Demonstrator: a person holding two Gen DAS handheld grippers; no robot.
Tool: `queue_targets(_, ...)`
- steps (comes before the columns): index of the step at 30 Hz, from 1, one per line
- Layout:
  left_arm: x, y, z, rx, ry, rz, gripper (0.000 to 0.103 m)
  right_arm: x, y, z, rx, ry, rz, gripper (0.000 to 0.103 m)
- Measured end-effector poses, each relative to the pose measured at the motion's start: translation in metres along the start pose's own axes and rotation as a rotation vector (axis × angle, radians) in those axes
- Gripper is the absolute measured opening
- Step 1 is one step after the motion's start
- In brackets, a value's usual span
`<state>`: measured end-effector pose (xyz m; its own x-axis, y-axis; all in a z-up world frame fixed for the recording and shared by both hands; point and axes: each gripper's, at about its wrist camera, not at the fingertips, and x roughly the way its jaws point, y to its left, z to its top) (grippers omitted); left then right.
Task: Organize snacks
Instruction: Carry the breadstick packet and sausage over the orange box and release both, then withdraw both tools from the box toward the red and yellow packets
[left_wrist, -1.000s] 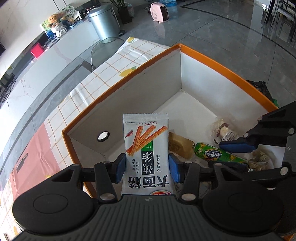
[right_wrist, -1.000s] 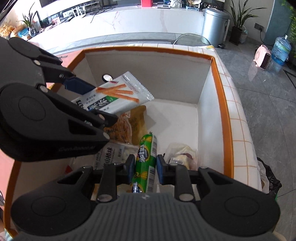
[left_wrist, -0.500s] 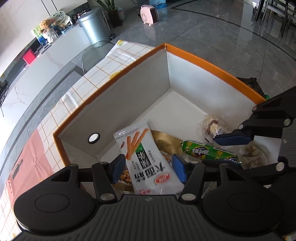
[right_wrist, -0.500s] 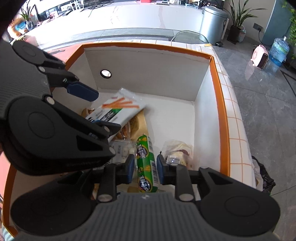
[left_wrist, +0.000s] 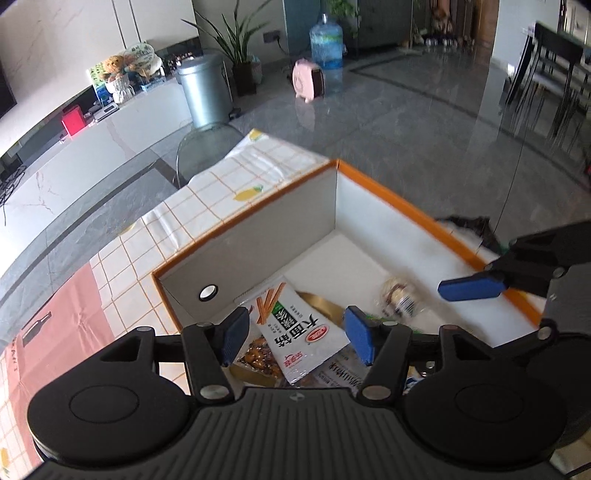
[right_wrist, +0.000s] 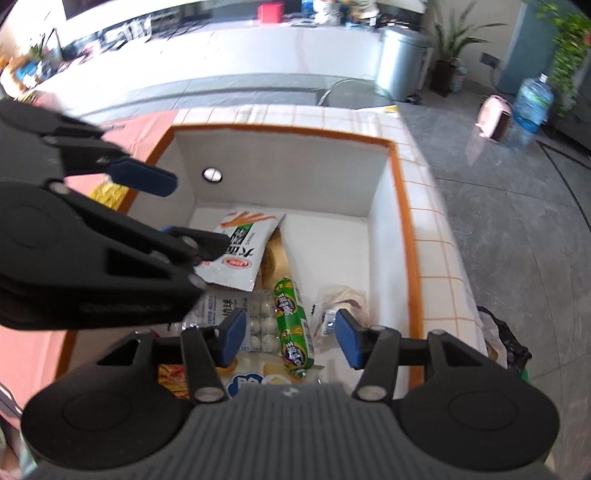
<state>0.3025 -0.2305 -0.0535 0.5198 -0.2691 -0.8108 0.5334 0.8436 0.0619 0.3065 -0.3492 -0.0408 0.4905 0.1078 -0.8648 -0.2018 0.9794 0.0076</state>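
Both dropped: left hand-held gripper (left_wrist: 295, 338) released, pouch (left_wrist: 295, 332) lying in box (left_wrist: 413, 210); right hand-held gripper (right_wrist: 291, 338) just spread, sausage (right_wrist: 291, 328) beside it. 2 snacks stowed; hands free.

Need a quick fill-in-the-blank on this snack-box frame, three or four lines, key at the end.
1. The green sausage lies inside the box with the ____ rim.
2. The white bag printed with sticks lies flat, gripped by ____ tongs.
3. The jaws of the right tongs have just been opening and now stand ____ of the sausage.
4. The round hole sits in the box's ____ wall.

Missing words: orange; neither; clear; far
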Motion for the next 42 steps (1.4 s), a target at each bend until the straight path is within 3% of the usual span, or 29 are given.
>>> queue_targets(4, -0.027, 0.005, -0.006, -0.033, -0.056, -0.009, 0.071, -0.018, 0.006, -0.004, 0.053, -0.038, -0.013, 0.055)
queue_targets(8, -0.053, 0.012, -0.019, -0.054, -0.085, 0.04, 0.071, -0.036, 0.017, -0.008, 0.095, -0.081, -0.004, 0.055)
queue_targets(14, -0.093, 0.036, -0.047, -0.167, -0.119, 0.079, 0.071, -0.066, 0.042, -0.016, 0.144, -0.158, 0.031, 0.055)
queue_targets(23, -0.145, 0.066, -0.105, -0.339, -0.139, 0.124, 0.071, -0.103, 0.112, -0.035, 0.167, -0.245, 0.125, 0.056)
queue_targets(32, -0.18, 0.092, -0.17, -0.486, -0.13, 0.175, 0.071, -0.099, 0.177, -0.065, 0.21, -0.26, 0.14, 0.057)
queue_targets(42, -0.177, 0.116, -0.223, -0.576, -0.116, 0.136, 0.066, -0.078, 0.224, -0.091, 0.157, -0.276, 0.12, 0.058)
